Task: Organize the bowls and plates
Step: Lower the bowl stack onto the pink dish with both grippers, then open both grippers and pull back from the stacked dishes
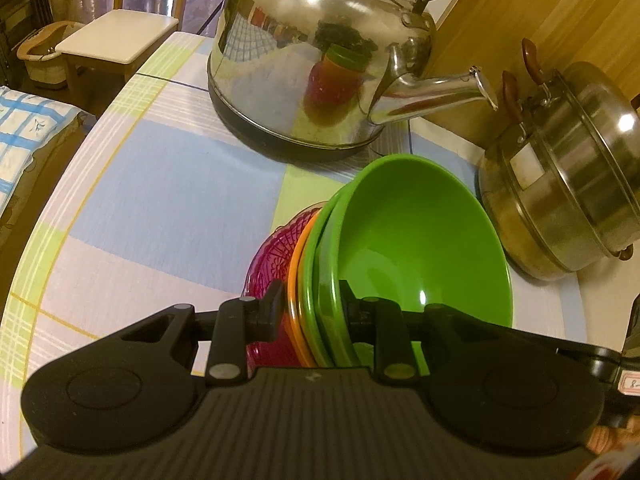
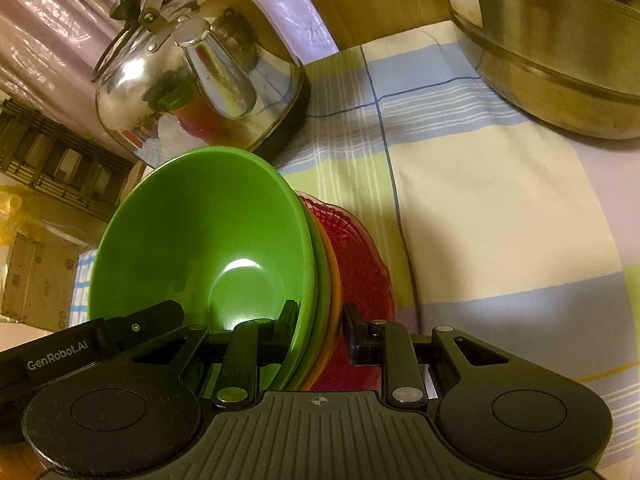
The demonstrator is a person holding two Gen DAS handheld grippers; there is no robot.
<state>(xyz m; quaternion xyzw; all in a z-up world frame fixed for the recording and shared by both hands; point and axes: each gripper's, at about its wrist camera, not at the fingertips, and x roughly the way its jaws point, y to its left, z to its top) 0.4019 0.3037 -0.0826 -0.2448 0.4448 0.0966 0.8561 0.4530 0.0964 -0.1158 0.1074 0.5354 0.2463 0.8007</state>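
Over the checked counter (image 1: 152, 184), before a steel kettle (image 1: 320, 60) and steel pot (image 1: 568, 184), a nested stack of green bowl (image 1: 420, 240), orange plate (image 1: 298, 280) and red dish (image 1: 268, 264) is held tilted, its rims clamped by the fingers of 2 grippers, left (image 1: 310, 304) and right (image 2: 320, 322).

white chair (image 1: 116, 36), wood wall (image 1: 540, 12), checked tablecloth (image 1: 160, 200)

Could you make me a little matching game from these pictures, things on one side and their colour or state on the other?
Things:
1. kettle
2. top bowl
3. bottom dish of the stack
4. left tool

Descriptions:
A. patterned red
B. shiny steel, with a spout
C. clamped on the stack's rims
D. plain green

Pairs: 1-B, 2-D, 3-A, 4-C
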